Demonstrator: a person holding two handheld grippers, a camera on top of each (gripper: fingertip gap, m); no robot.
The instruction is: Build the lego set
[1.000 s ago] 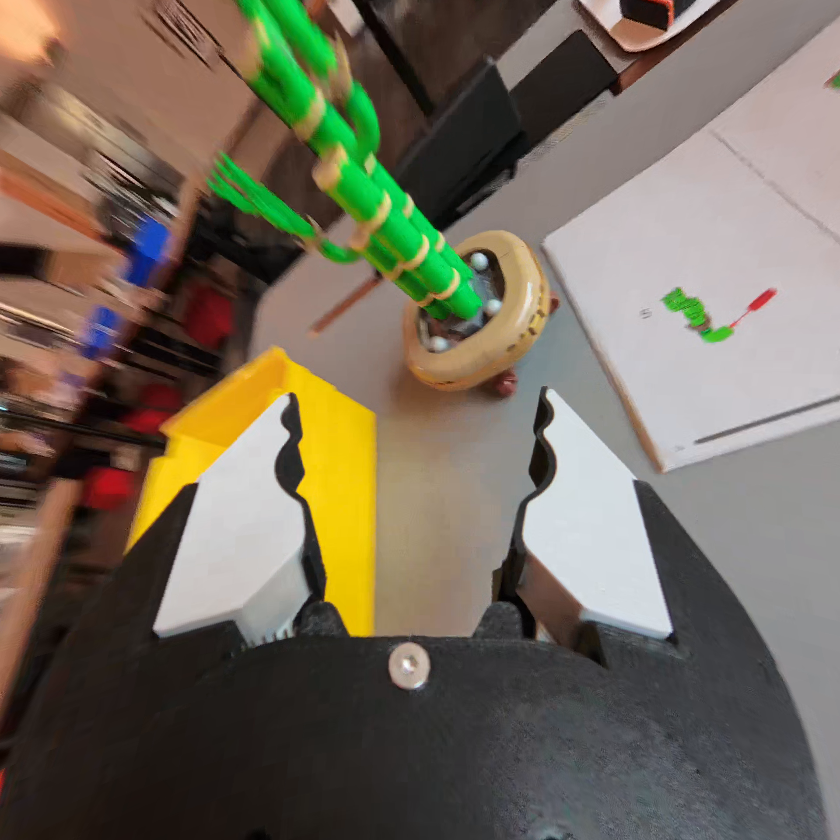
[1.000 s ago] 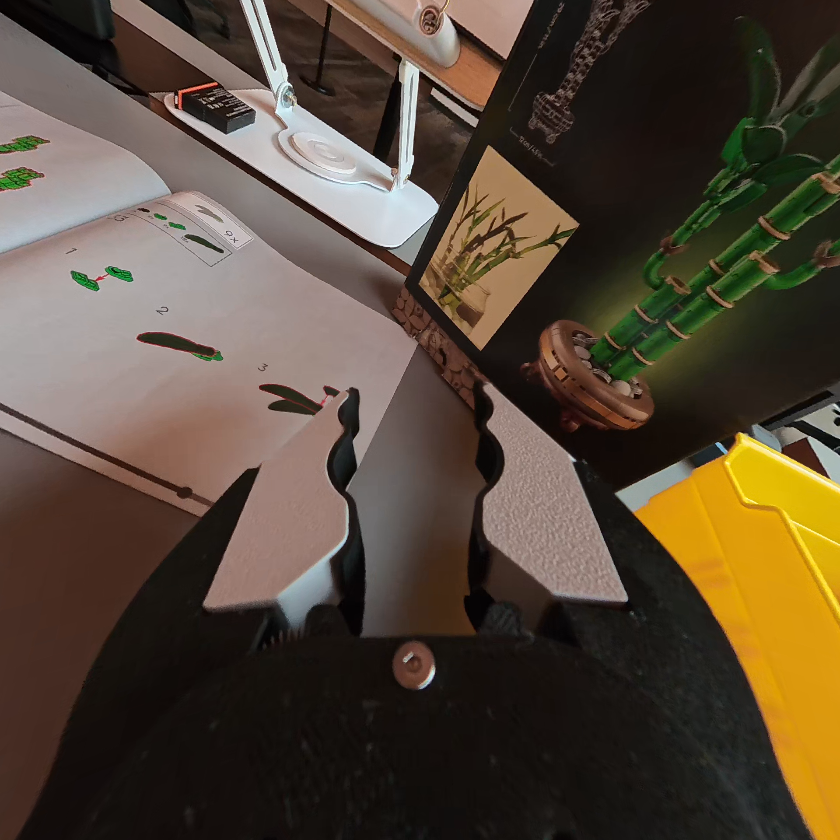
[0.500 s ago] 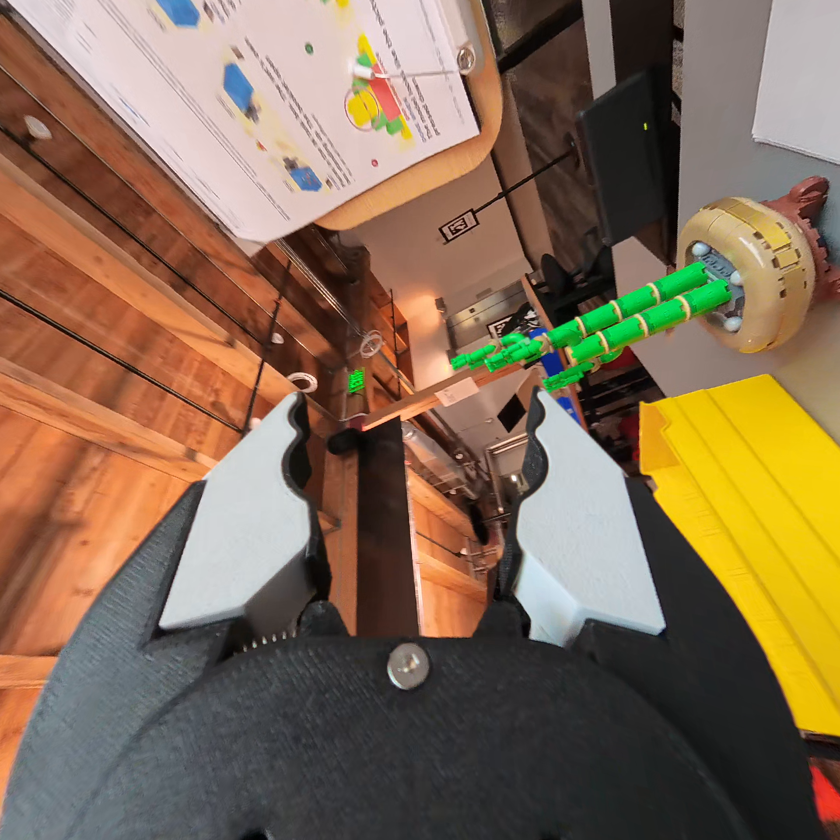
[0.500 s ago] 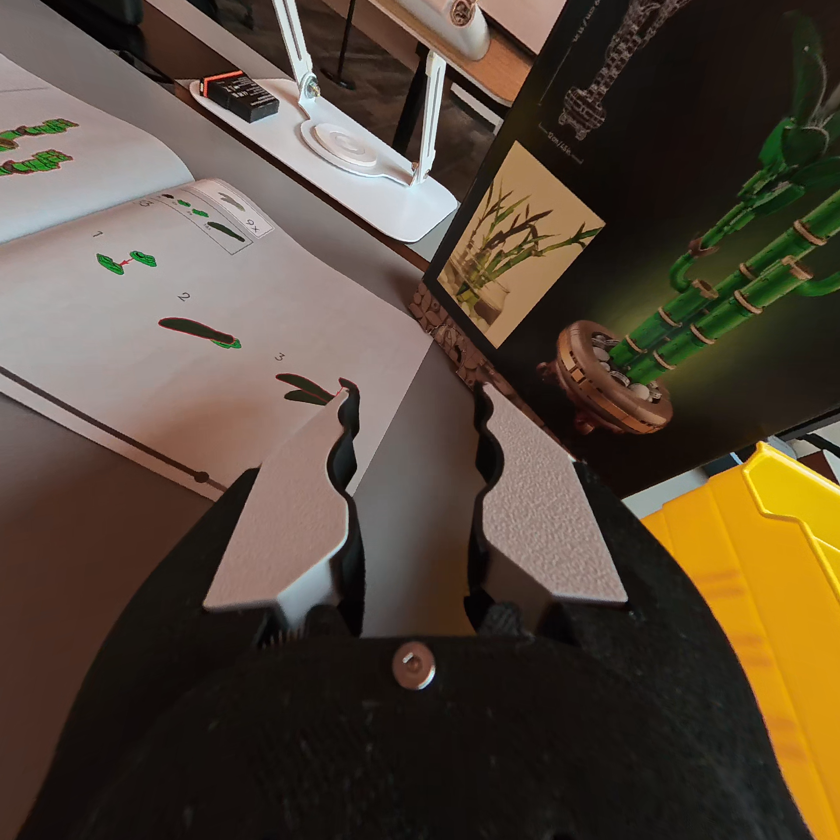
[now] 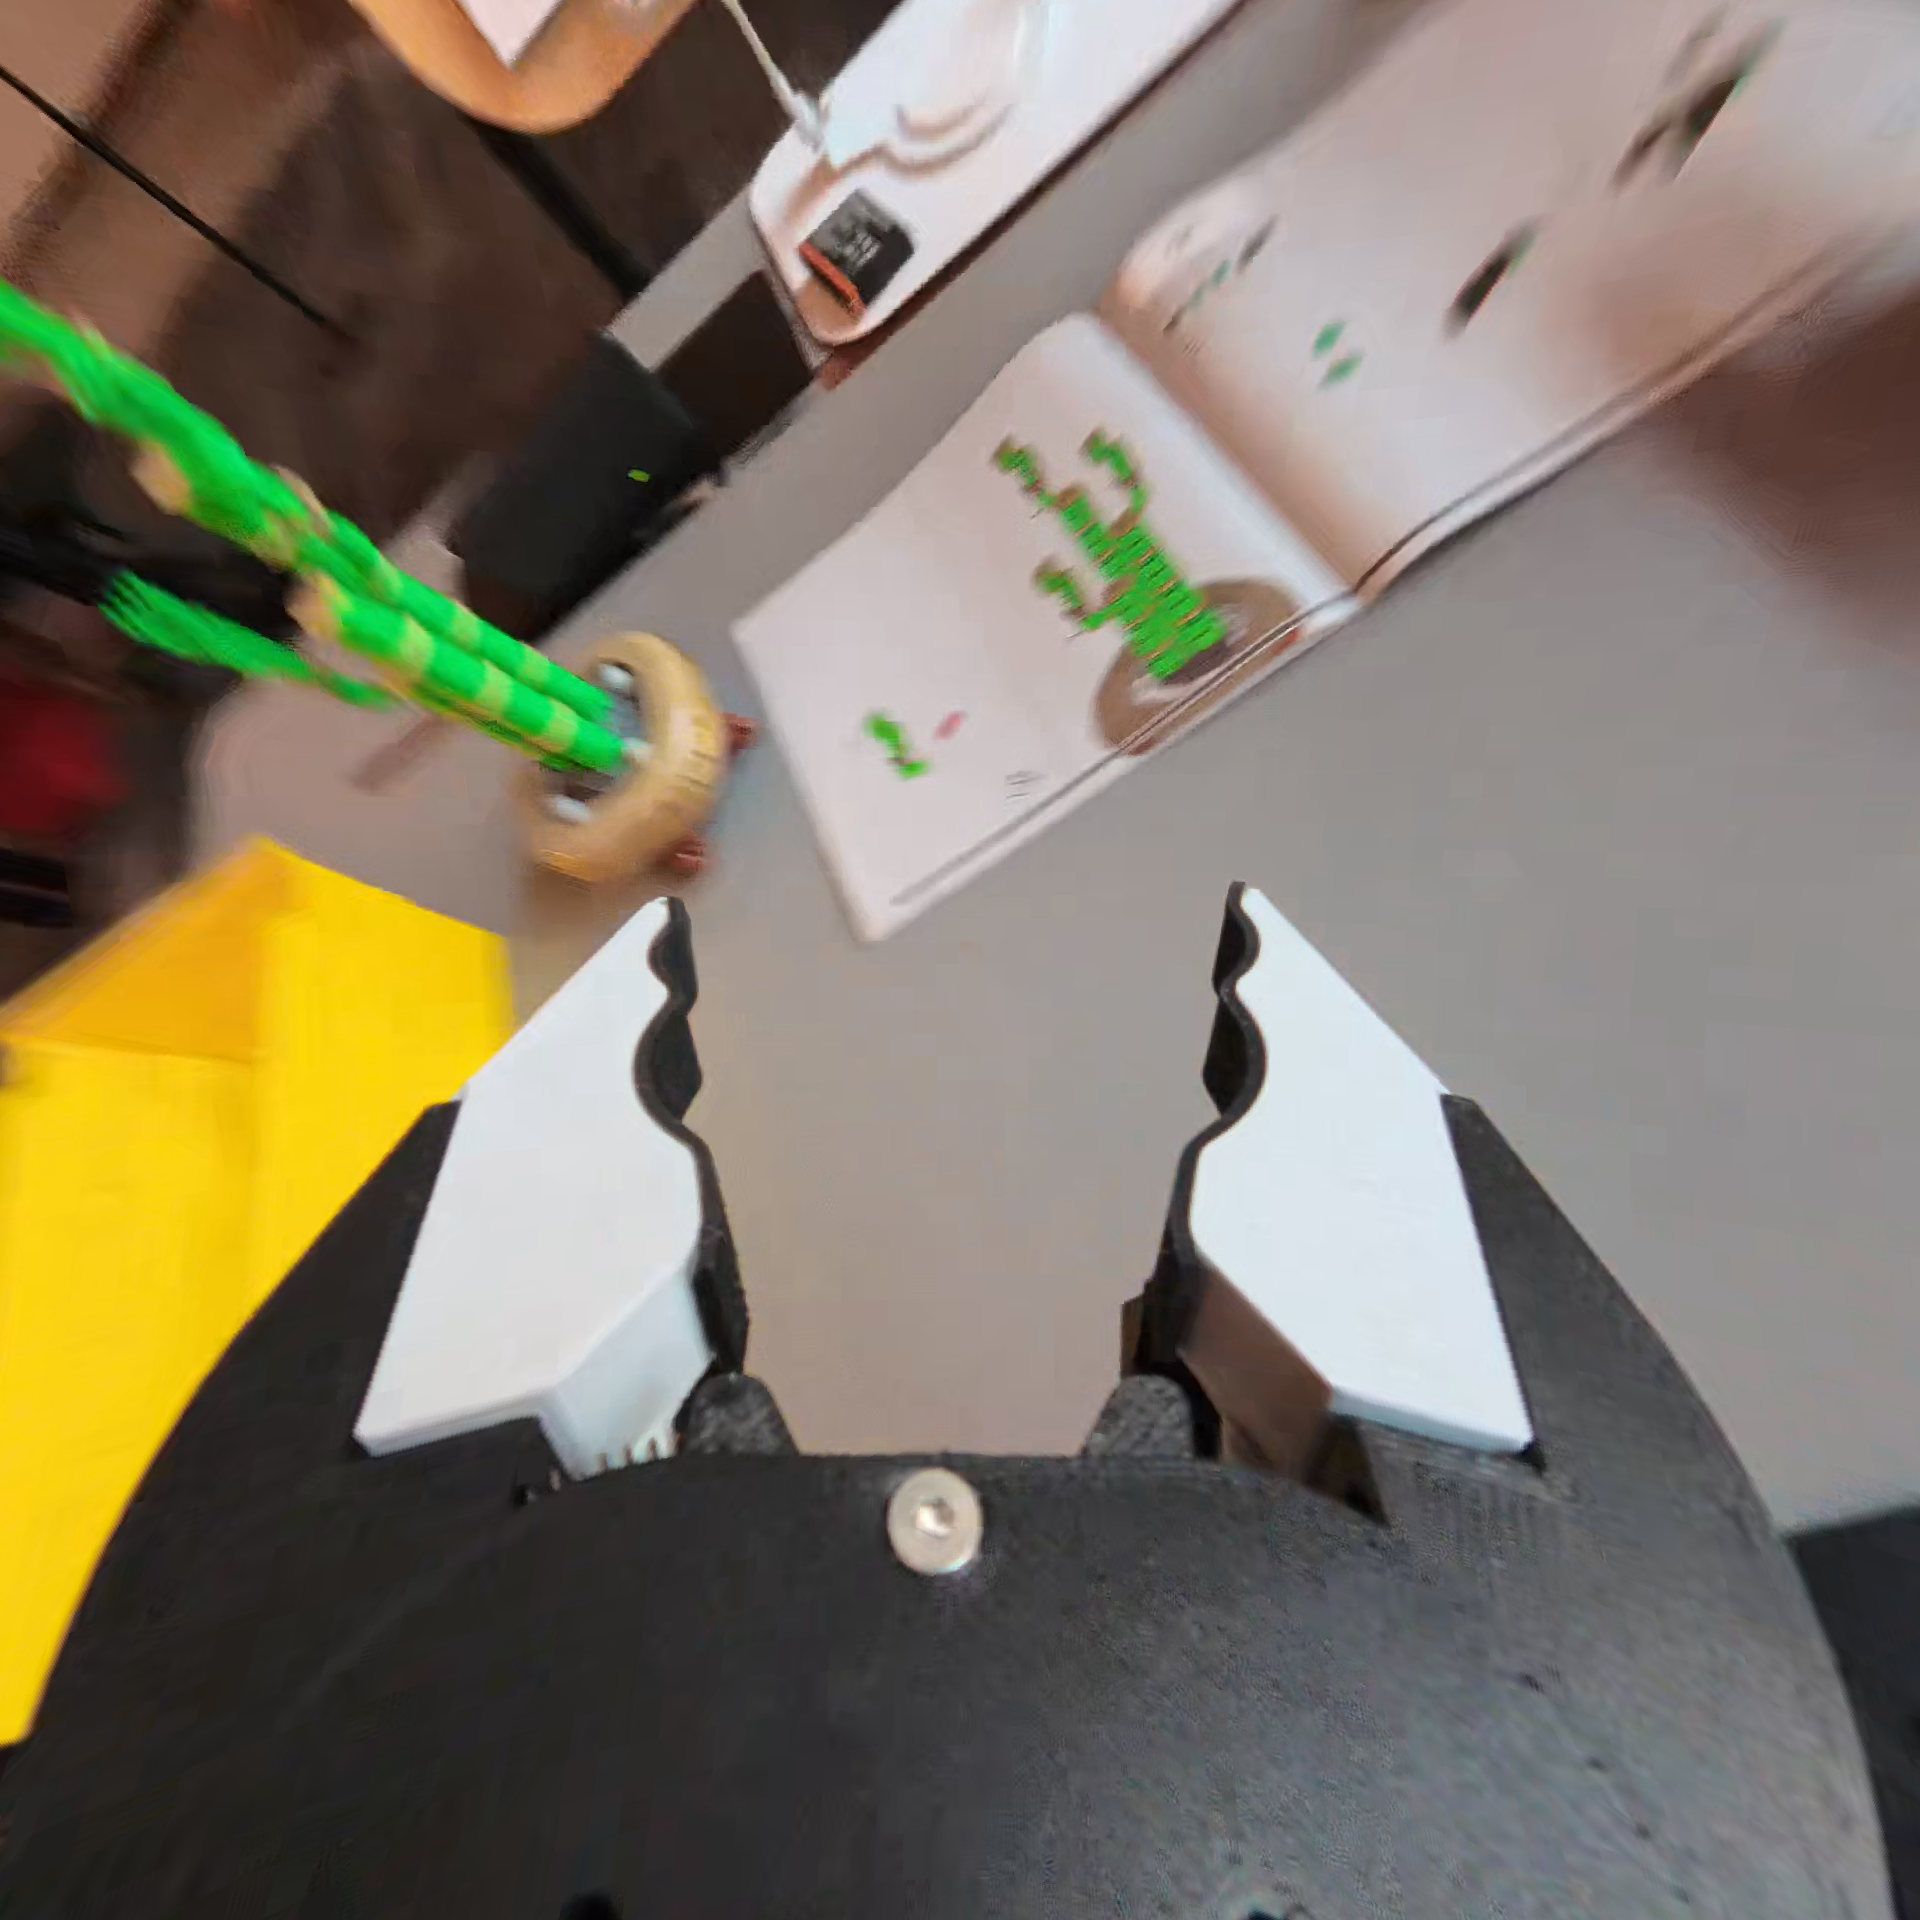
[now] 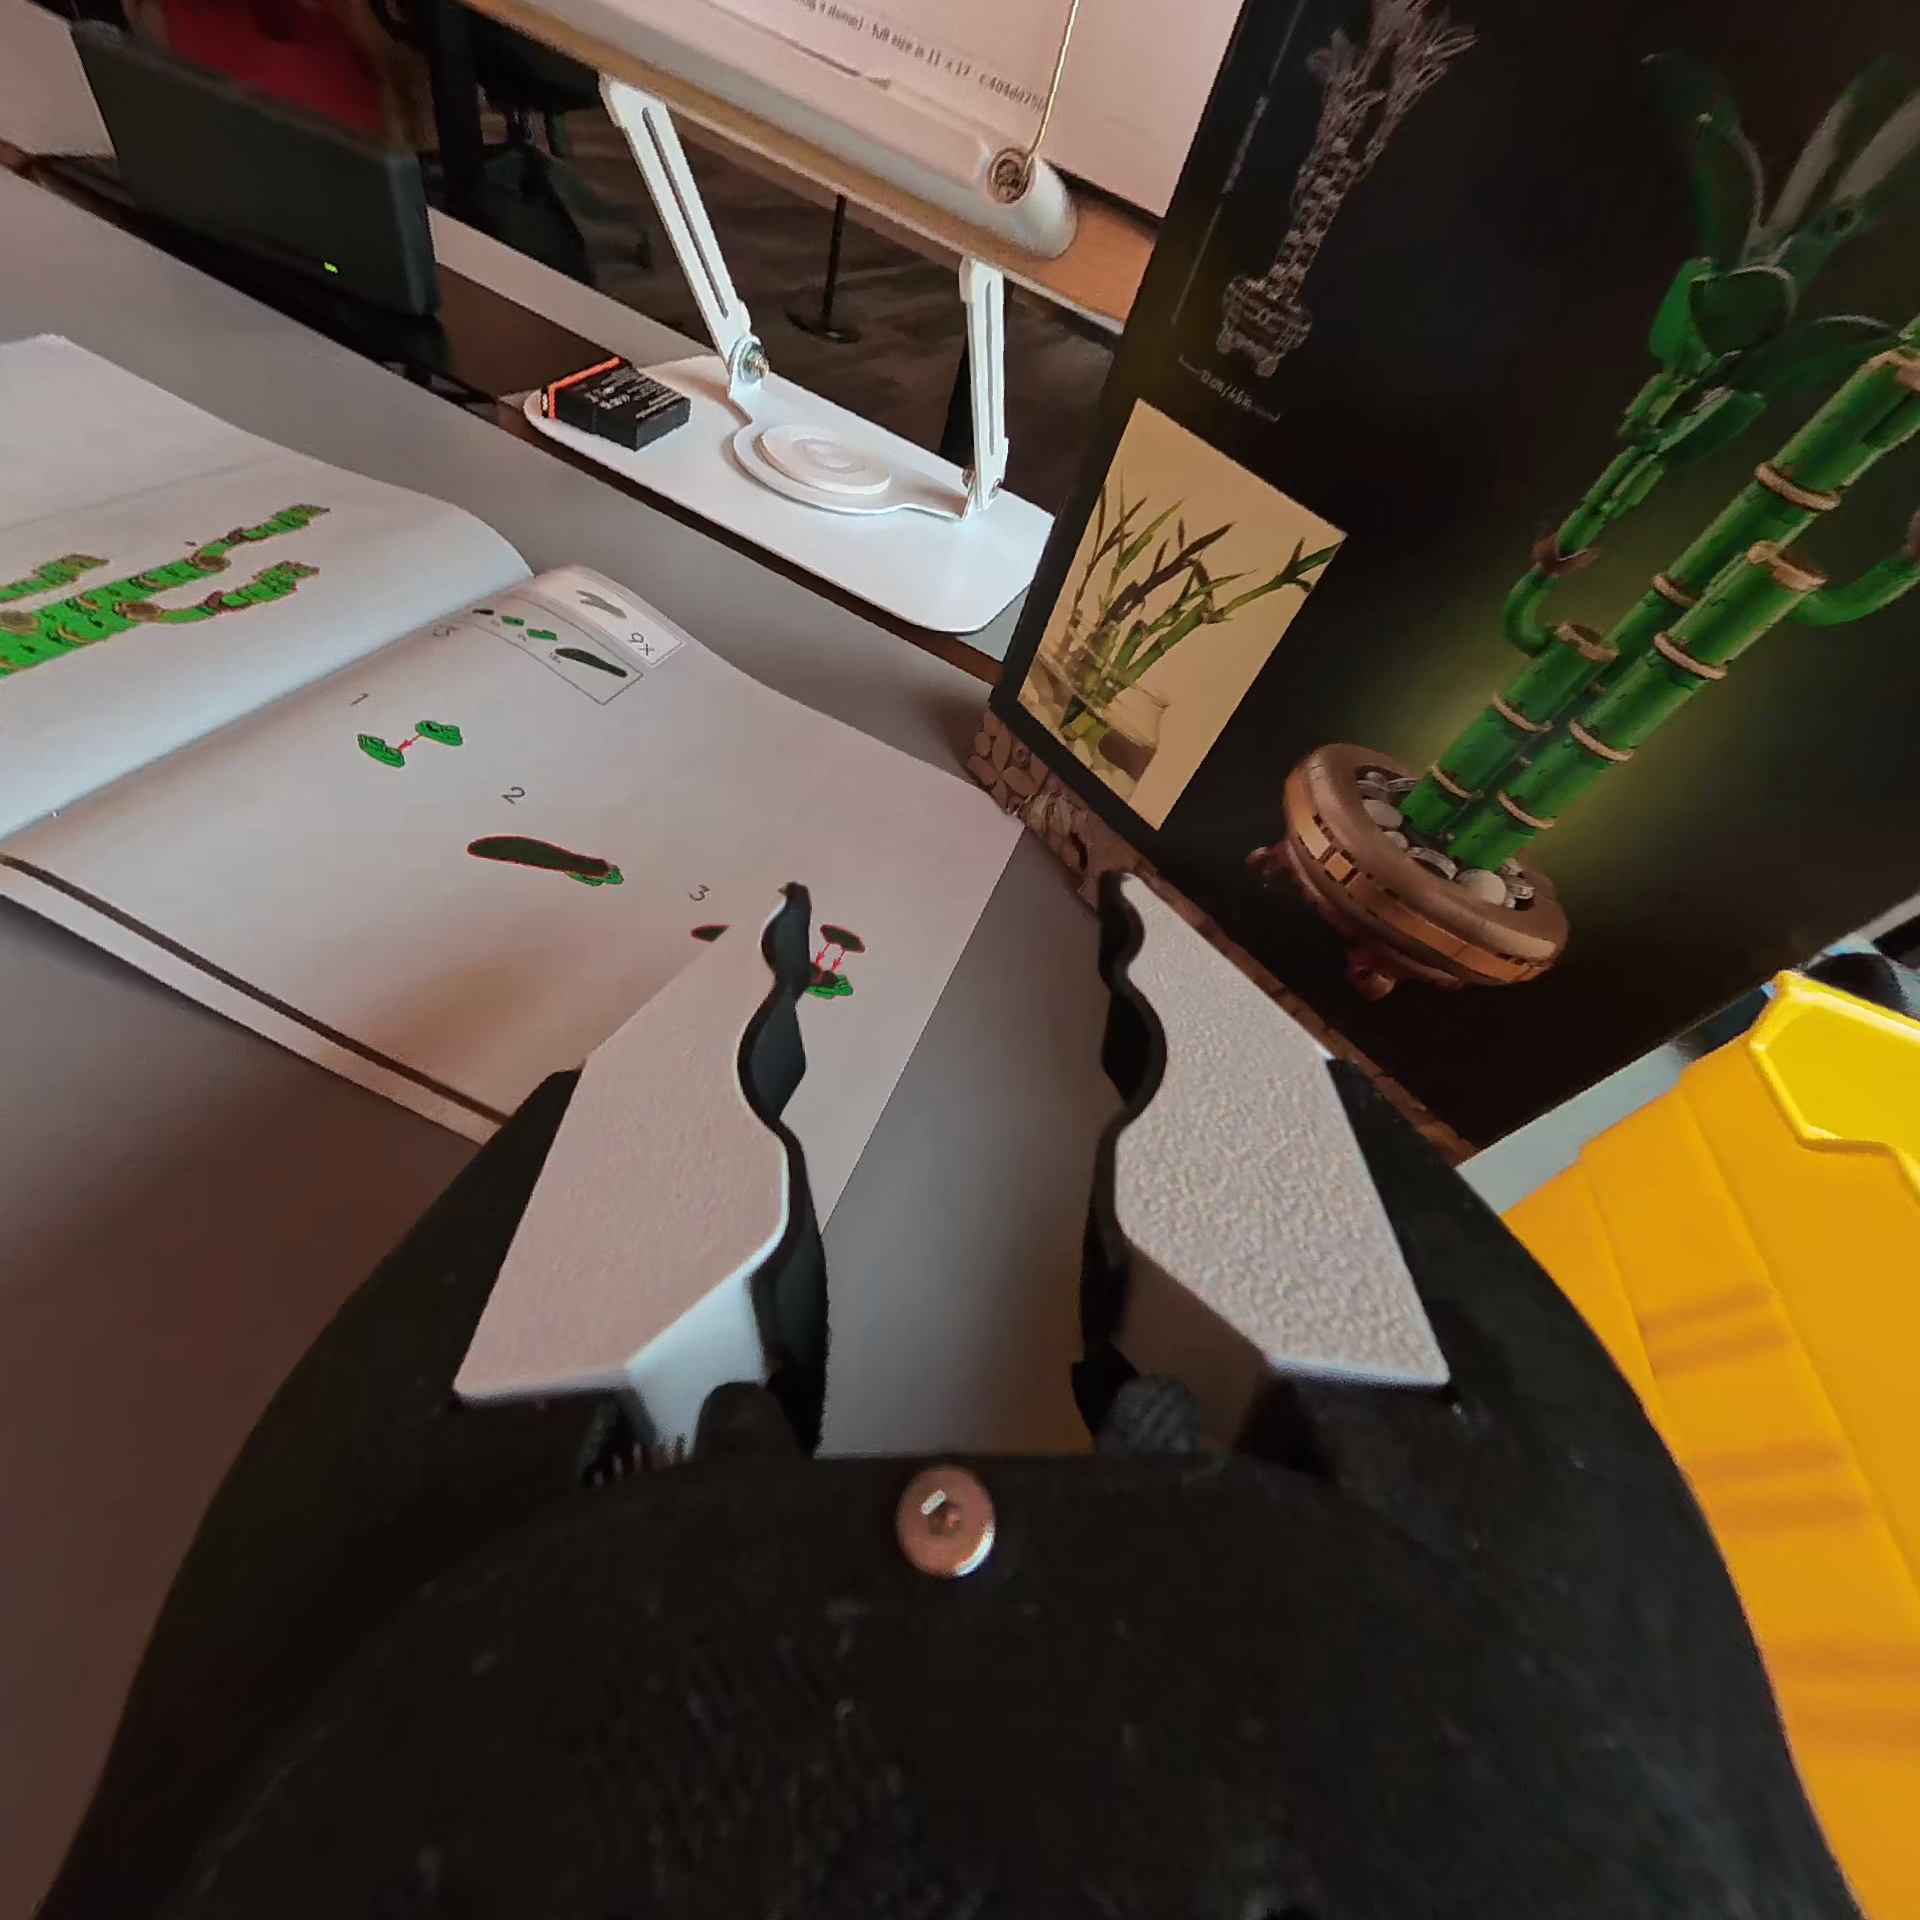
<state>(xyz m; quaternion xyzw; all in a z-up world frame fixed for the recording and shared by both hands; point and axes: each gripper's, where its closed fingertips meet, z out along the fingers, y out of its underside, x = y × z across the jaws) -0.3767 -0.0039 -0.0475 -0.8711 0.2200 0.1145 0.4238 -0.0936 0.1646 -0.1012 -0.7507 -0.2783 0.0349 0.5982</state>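
Note:
The lego bamboo model (image 5: 613, 748) stands on the grey table: green stalks (image 5: 416, 634) rise from a tan round pot. It is ahead and left of my left gripper (image 5: 951, 914), which is open, empty and above bare table. The open instruction booklet (image 5: 1091, 623) lies ahead of it and also shows in the right wrist view (image 6: 436, 790). My right gripper (image 6: 951, 894) is open and empty, over the booklet's near corner. The view from the left gripper is blurred.
A yellow bin (image 5: 208, 1091) sits left of my left gripper; a yellow bin (image 6: 1766, 1351) sits right of my right gripper. The dark lego box (image 6: 1507, 520) stands upright ahead right. A white stand base (image 6: 831, 499) with a small black block (image 6: 613, 400) lies behind the booklet. Between my left fingertips and the lego bamboo model (image 5: 613, 748) there is roughly 20 centimeters.
My left gripper swung from facing the room back down toward the table, model and booklet. My right gripper drew back a little, bringing more of the booklet and stand into sight. Both stayed open.

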